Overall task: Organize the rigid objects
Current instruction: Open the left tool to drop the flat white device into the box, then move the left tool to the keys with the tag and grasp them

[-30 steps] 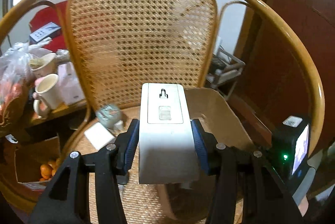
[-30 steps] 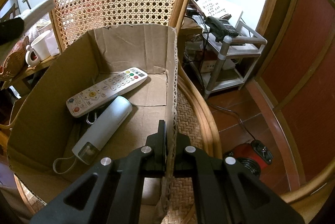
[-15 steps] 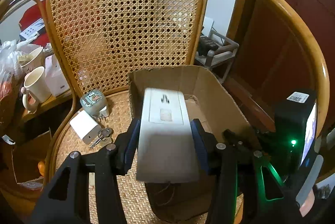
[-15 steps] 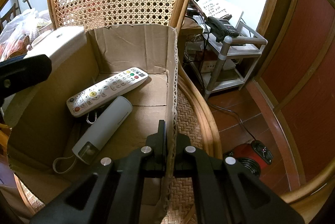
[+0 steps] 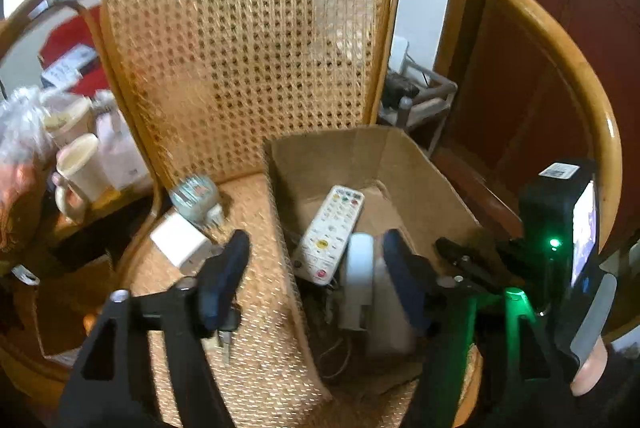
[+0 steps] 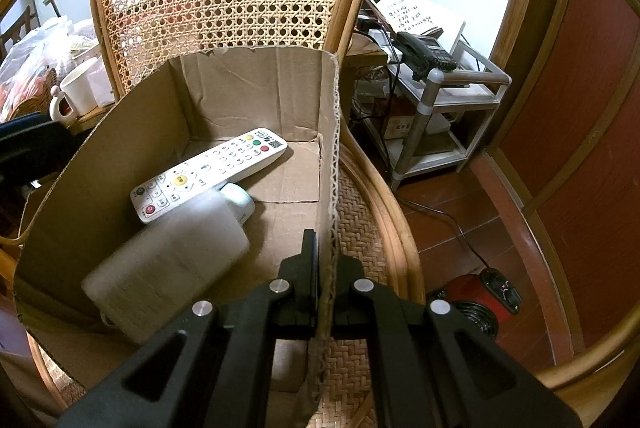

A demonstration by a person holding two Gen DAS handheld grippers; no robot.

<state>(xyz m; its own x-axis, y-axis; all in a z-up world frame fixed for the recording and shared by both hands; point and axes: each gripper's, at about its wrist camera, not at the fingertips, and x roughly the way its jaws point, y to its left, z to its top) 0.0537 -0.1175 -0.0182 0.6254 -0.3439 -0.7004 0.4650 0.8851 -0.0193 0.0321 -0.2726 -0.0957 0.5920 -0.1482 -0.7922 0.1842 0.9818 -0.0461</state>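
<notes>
White box [image 6: 168, 260], rectangular, motion-blurred

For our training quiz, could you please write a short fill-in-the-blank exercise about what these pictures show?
1. The remote control lies inside the ____ box.
2. The right gripper is shut on the box's ____.
3. The box stands on the seat of a cane ____.
4. The white block in the box has just left the left gripper, whose jaws are now ____.

Missing words: cardboard; wall; chair; open
</notes>
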